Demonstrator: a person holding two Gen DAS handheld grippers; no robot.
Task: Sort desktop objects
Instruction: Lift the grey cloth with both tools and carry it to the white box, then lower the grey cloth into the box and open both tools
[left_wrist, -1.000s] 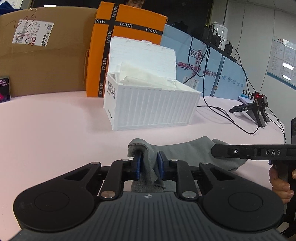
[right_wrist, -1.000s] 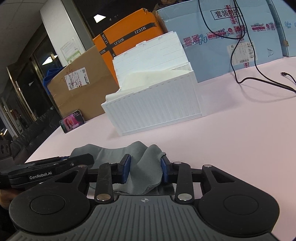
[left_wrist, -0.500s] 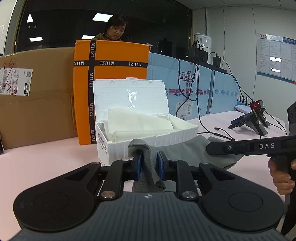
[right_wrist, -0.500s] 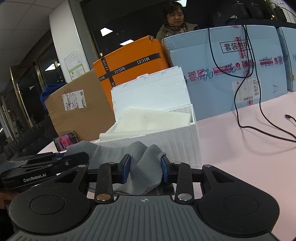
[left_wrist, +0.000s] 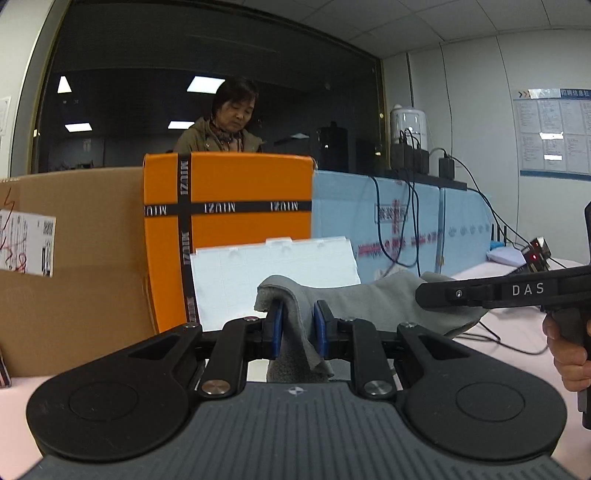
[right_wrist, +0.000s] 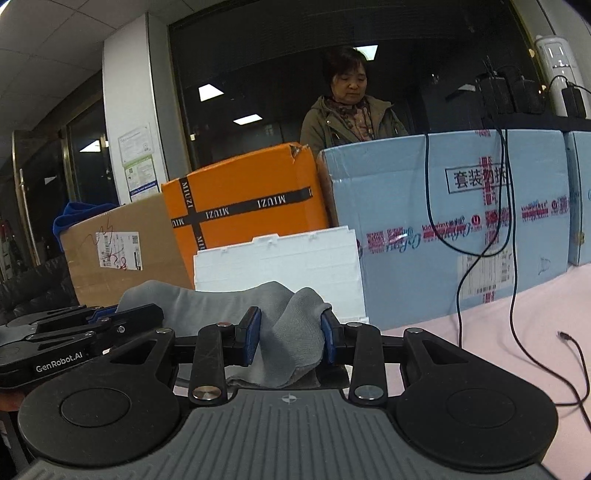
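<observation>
A grey cloth (left_wrist: 369, 299) hangs in the air, stretched between both grippers. My left gripper (left_wrist: 297, 328) is shut on its left end, which droops between the blue pads. My right gripper (right_wrist: 290, 334) is shut on the bunched right end of the grey cloth (right_wrist: 284, 332). Right behind the cloth stands the raised lid of the white storage box (left_wrist: 266, 280), also seen as the white storage box lid (right_wrist: 295, 266); the box body is hidden below the grippers. The right gripper's black body (left_wrist: 517, 291) crosses the left wrist view.
Behind the white box stand an orange carton (left_wrist: 236, 206), a brown cardboard box (left_wrist: 74, 258) and light blue cartons (right_wrist: 461, 221). Black cables (right_wrist: 517, 295) trail over the pink table (right_wrist: 535, 332). A person (left_wrist: 229, 122) stands behind the cartons. A black device with a red light (left_wrist: 535, 254) sits far right.
Both grippers have risen with the grey cloth held between them. The white box's inside and its white contents have dropped out of sight; only its lid still shows.
</observation>
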